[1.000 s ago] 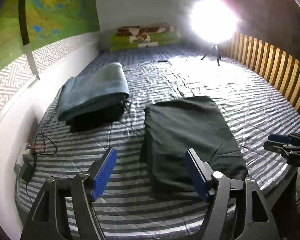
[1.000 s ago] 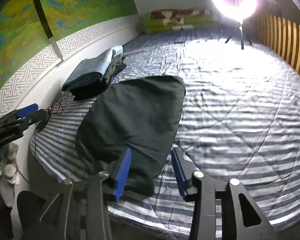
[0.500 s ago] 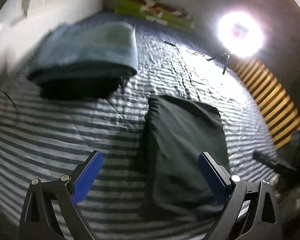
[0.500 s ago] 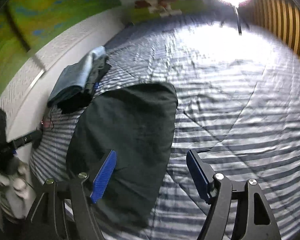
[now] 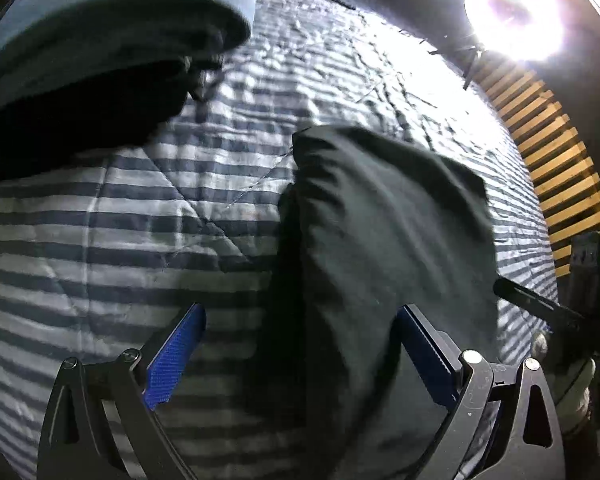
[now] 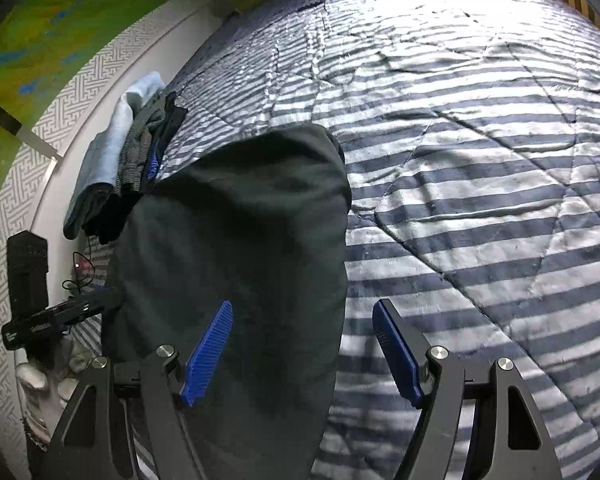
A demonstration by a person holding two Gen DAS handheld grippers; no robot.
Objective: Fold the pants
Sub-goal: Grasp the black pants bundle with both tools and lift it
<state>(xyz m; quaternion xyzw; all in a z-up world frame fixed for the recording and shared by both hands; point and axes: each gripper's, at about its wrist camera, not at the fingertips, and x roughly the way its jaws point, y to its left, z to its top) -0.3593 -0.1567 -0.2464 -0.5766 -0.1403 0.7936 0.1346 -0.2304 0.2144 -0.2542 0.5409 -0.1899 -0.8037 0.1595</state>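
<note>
One pair of dark folded pants (image 6: 236, 248) lies on the striped bed (image 6: 480, 208), one clothes stack (image 6: 116, 168) far left, both grippers (image 5: 300, 356) (image 6: 302, 344) spread, gripping nothing.

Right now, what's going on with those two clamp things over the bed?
A person holds a two-finger gripper in each hand above dark pants that lie already folded on a striped quilt. The left gripper straddles the pants' left edge and the right gripper their right edge. Both have open jaws and grip nothing yet. A pile of folded clothes sits near the wall.
</note>
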